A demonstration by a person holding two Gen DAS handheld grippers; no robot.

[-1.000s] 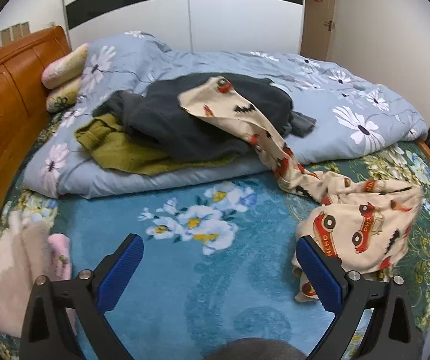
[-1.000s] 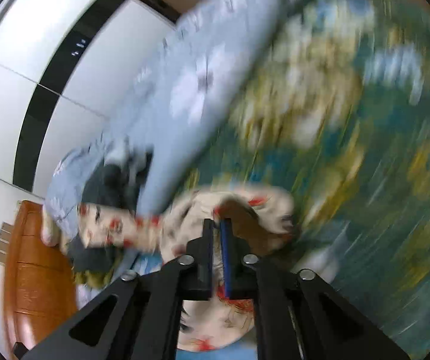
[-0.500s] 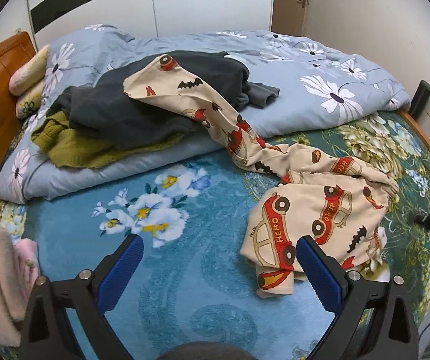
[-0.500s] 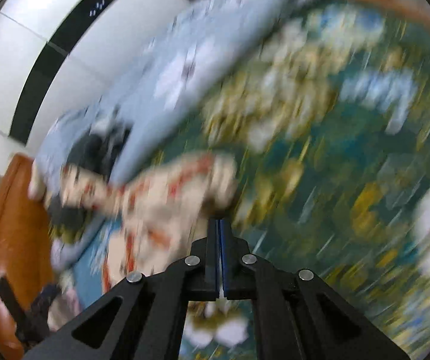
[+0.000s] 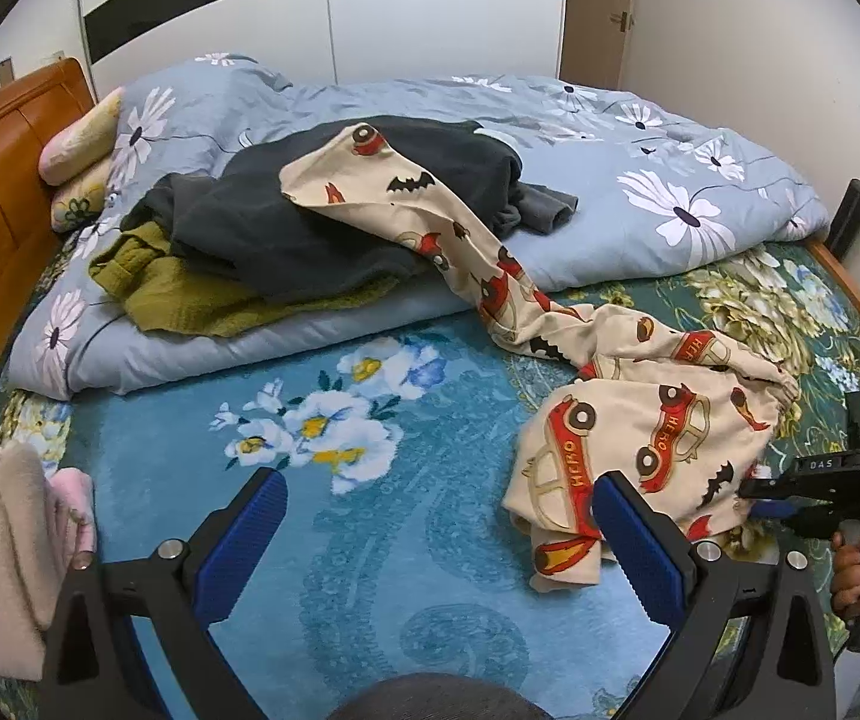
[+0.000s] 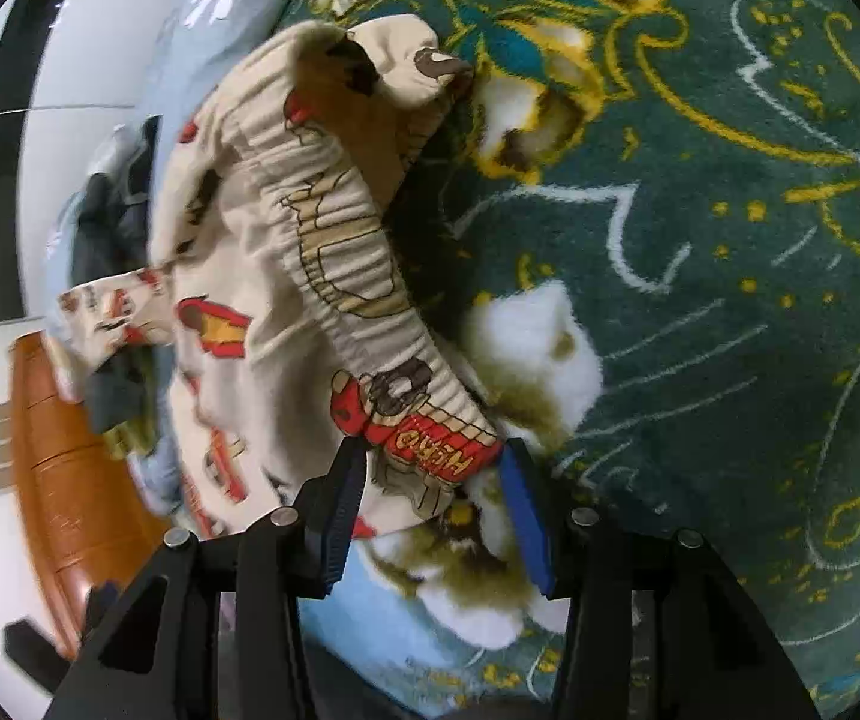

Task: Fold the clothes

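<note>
Between the pads of the right claw (image 6: 433, 480) lies the stretchy waist of the car pants (image 6: 286, 276). Its jaws are opening, probably to let the pants rest on the blanket (image 6: 700, 240). The left claw (image 5: 436, 540) is wide and empty, with the pants just beside its right pad, likely waiting to help spread them.

The cream pants (image 5: 640, 420) with red cars and black bats lay crumpled on the bed (image 5: 370, 540). One leg stretched up over a dark grey top (image 5: 286, 228), which sat on a green top (image 5: 202, 300). The stretchy waistband (image 6: 334, 252) was bunched.
</note>
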